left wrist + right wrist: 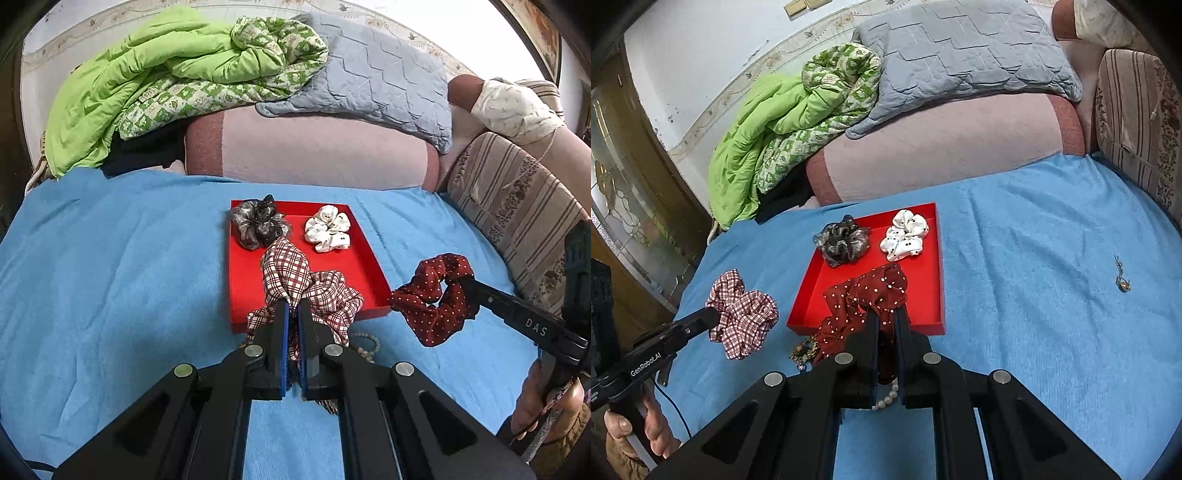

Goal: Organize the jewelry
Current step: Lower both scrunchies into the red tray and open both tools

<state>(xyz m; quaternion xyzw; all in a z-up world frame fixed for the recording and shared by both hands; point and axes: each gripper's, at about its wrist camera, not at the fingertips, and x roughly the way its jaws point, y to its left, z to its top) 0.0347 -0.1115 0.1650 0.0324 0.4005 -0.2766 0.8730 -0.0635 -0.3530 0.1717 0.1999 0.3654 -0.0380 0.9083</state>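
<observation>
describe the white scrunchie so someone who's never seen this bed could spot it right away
On the blue bedspread lies a shallow red tray. The white scrunchie rests in the tray's far right corner, beside a grey-black scrunchie. It is the only pale one, glossy white with small dark dots, and no gripper holds it.

Both wrist views look forward and down along their own fingers across the blue bedspread [110,258] toward the pillows. Each sits close above the red tray [351,266], which both share, and each catches the other gripper at its edge.
</observation>
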